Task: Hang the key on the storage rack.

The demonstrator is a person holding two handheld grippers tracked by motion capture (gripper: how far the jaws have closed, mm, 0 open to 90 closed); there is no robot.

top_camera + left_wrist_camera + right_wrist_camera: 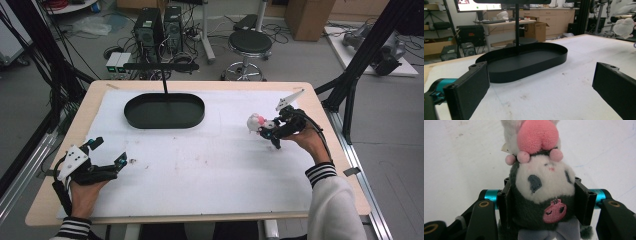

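A small plush toy, white-faced with a dark hood and a pink top, sits squeezed between the jaws of my right gripper. In the high view that right gripper holds the plush toy just above the white mat at the table's right. At the front left, my left gripper rests low over the mat with its jaws wide apart and nothing between them. Beyond the left gripper lies a black oval tray, which is empty. The plush toy shows small at the far right there.
The black oval tray lies at the back of the white mat, with a thin black post rising from it. Past the table's far edge stand a stool, computer towers and cables on the floor.
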